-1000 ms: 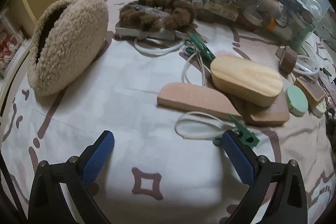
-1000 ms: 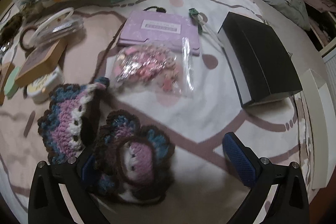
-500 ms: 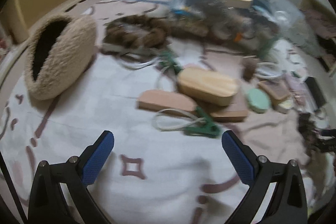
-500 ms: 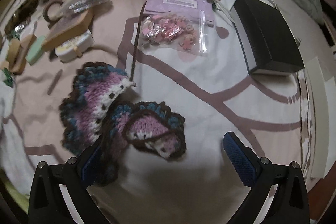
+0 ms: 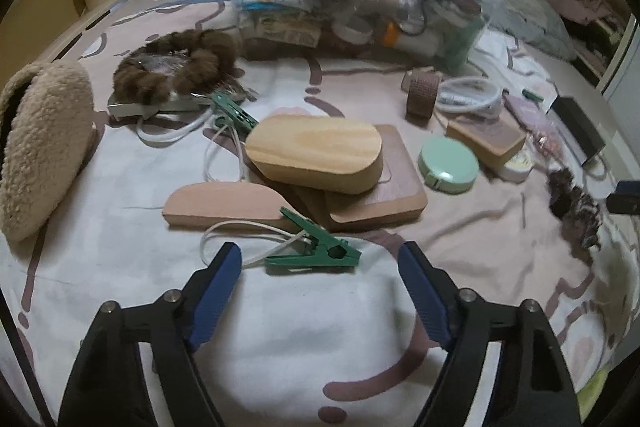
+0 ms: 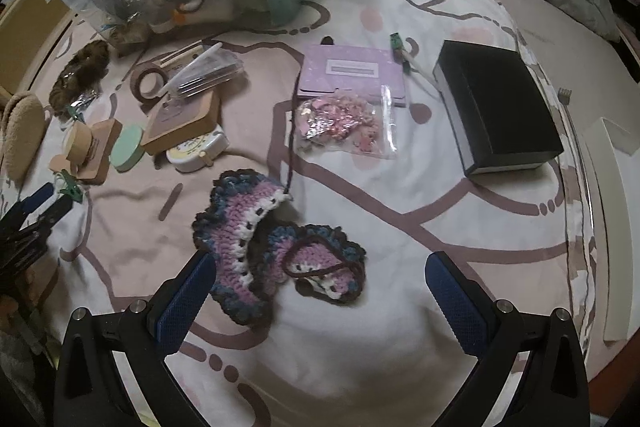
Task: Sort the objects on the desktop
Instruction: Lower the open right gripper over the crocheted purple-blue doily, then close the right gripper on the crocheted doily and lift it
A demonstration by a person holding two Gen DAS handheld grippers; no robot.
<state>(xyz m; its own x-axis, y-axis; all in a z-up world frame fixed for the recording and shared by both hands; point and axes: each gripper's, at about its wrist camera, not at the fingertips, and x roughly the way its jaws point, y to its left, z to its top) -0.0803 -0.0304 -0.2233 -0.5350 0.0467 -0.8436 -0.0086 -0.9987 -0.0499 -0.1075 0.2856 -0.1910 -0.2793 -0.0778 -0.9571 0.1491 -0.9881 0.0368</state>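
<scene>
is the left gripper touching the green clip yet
Apart. The left wrist view shows the left gripper, whose jaws have just been closing, with bare sheet between both blue pads and the green clip, which lies just ahead between them.

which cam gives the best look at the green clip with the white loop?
Left wrist. The green clip lies large and sharp on the bedsheet, just ahead of the open left gripper, its white loop in full view. The right wrist view shows it only small at the left edge, beside the left gripper's fingers, loop not discernible.
</scene>
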